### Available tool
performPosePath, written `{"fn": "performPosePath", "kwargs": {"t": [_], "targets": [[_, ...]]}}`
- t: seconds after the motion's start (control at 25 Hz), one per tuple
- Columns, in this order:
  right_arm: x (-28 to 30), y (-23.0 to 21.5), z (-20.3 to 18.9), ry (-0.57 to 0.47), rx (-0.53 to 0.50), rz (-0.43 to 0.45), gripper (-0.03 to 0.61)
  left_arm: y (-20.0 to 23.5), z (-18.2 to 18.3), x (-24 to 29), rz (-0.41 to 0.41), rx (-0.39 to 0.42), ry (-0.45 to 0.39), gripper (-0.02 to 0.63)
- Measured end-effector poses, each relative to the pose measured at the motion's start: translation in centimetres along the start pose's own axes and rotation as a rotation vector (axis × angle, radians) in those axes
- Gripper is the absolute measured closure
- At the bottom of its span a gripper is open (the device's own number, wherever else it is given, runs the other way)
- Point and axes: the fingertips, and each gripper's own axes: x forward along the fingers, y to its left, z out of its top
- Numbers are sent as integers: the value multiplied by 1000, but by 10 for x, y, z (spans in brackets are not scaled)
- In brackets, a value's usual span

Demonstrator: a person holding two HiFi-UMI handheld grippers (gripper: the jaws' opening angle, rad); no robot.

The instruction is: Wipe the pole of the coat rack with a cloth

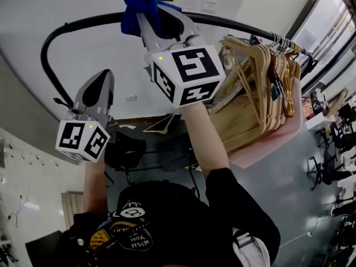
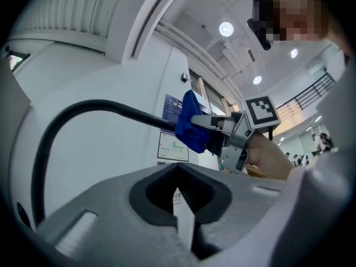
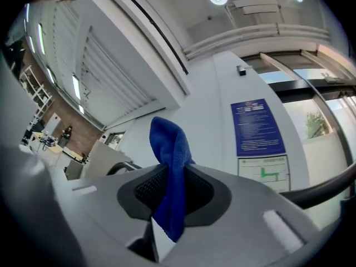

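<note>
The coat rack's black pole [image 1: 78, 25] bends up from the left and runs across the top. A blue cloth [image 1: 137, 5] is pressed on the pole, and my right gripper [image 1: 149, 20] is shut on it. In the right gripper view the cloth [image 3: 170, 166] sticks up from between the jaws, with the pole [image 3: 328, 189] at the lower right. My left gripper [image 1: 102, 78] hangs below the pole's bend, shut and empty, touching nothing. The left gripper view shows the pole [image 2: 94, 107], the cloth [image 2: 189, 128] and the right gripper [image 2: 225, 133] ahead of the left gripper [image 2: 178, 196].
Several wooden hangers [image 1: 260, 88] hang bunched on the pole just right of the right gripper. A white wall [image 1: 72, 71] stands behind the rack. Office chairs [image 1: 125, 152] and a grey floor [image 1: 289, 193] lie far below. A blue poster [image 3: 257, 127] is on the wall.
</note>
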Motion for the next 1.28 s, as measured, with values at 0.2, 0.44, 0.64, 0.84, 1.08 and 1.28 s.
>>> {"fn": "performPosePath", "kwargs": {"t": [0.2, 0.44, 0.64, 0.84, 1.08, 1.28], "targets": [[56, 109, -5, 19, -51, 192, 502, 25, 13, -29, 82, 25, -2, 614], [63, 130, -10, 11, -163, 197, 502, 30, 12, -35, 85, 19, 4, 614], [17, 47, -5, -17, -76, 59, 502, 14, 4, -20, 16, -6, 8, 614], [-55, -81, -12, 2, -39, -181, 500, -11, -19, 8, -75, -31, 29, 614], [-140, -208, -6, 22, 31, -465, 500, -45, -14, 23, -157, -52, 20, 614], [-183, -262, -10, 51, 54, -618, 502, -60, -14, 30, -190, -65, 18, 614]]}}
